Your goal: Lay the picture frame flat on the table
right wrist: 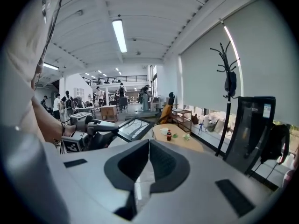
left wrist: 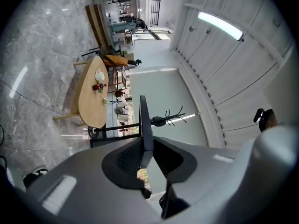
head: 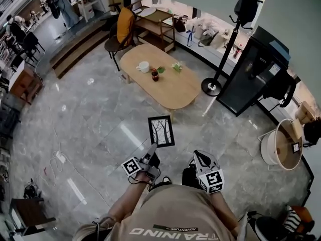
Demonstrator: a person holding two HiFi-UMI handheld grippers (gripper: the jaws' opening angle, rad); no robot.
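Over the grey floor, short of the table [head: 170, 87]: a person stands with a gripper in each hand, both held out in front of the body.

Left gripper [head: 152, 147]: jaws clamped on the lower edge of the frame [head: 161, 130]. The left gripper view shows the frame [left wrist: 144, 125] edge-on, a thin dark strip pinched between the two pads of the gripper [left wrist: 145, 155]. Grip is firm, with no gap at the pads.

Frame position: in the air, clear of the table, between the person and the table's near end. Its black border and tree drawing face up toward the head camera. In the right gripper view the frame [right wrist: 134, 129] lies tilted, close to flat, and sticks out past the left gripper [right wrist: 100, 127].

Right gripper [head: 198, 155]: beside the left one, apart from the frame. Its own view shows the gripper [right wrist: 148, 146] with jaws closed together, tips meeting and nothing between them.

Table: light wood, rounded, with bare wood at the near end. On the far half stand a white cup [head: 143, 67], a small red bottle [head: 155, 75] and a green plant [head: 176, 67]. The same table shows in the left gripper view [left wrist: 91, 107] and the right gripper view [right wrist: 181, 143].

Surroundings: a chair [head: 123, 31] with an orange cushion stands beyond the table. A black coat stand [head: 220, 59] is to its right, with a dark cabinet [head: 251, 77] next to it.
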